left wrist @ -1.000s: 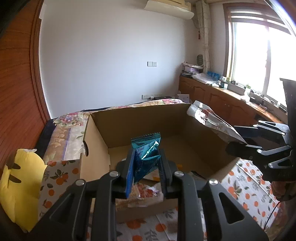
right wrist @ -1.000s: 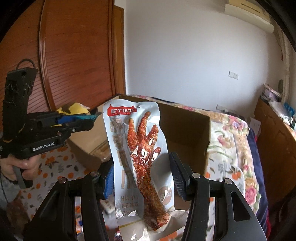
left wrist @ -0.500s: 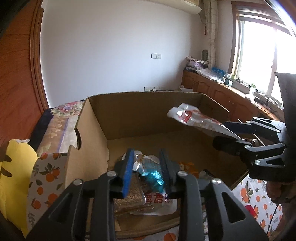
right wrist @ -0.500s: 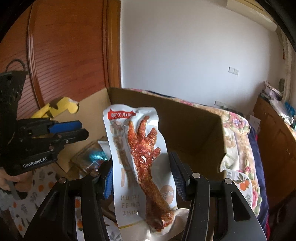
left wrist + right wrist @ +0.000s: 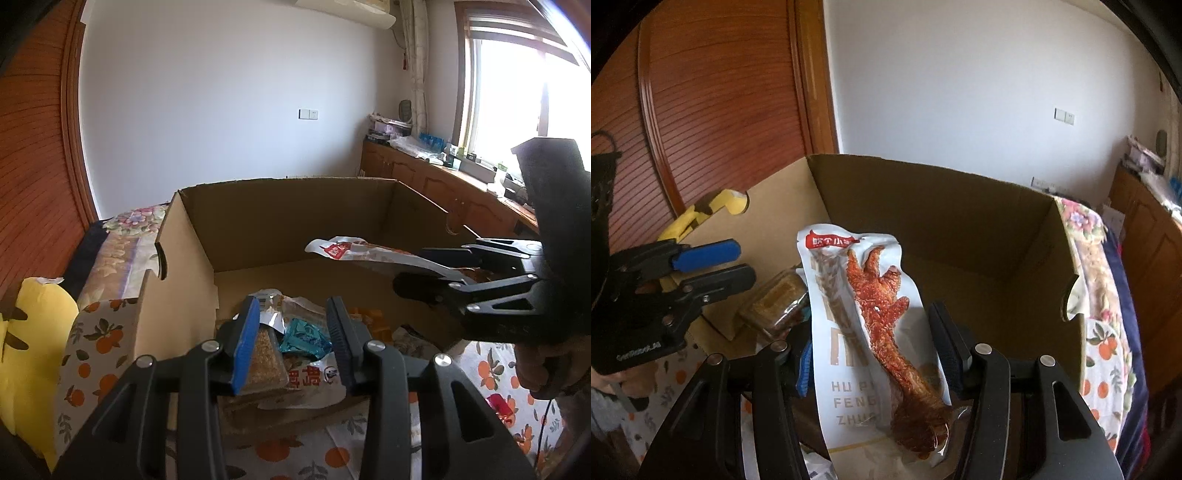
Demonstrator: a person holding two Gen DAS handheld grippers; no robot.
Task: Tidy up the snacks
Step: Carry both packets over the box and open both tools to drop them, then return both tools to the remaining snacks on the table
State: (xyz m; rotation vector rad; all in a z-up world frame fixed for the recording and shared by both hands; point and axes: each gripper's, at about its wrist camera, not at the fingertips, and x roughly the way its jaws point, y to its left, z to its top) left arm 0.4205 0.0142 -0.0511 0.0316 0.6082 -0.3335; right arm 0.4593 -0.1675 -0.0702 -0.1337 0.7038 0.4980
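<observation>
An open cardboard box [image 5: 295, 206] stands on the orange-print cloth and also fills the right wrist view [image 5: 942, 206]. My left gripper [image 5: 291, 332] is open and empty over the box's near edge. Below it lie a teal snack packet [image 5: 304, 338], a clear pack of brown grains [image 5: 264, 356] and a white packet with red print [image 5: 314, 376]. My right gripper [image 5: 875, 343] is shut on a white chicken-foot packet [image 5: 871, 314] and holds it over the box; that packet also shows in the left wrist view [image 5: 362, 253].
A yellow plush [image 5: 33, 332] lies left of the box. A floral bedspread [image 5: 125, 229] lies behind it. A wooden wardrobe [image 5: 713, 110] is on the left and wooden cabinets [image 5: 443, 184] run under the window on the right.
My left gripper opened and let go of the teal packet, which now lies in the box. My right gripper moved the chicken-foot packet further in over the box.
</observation>
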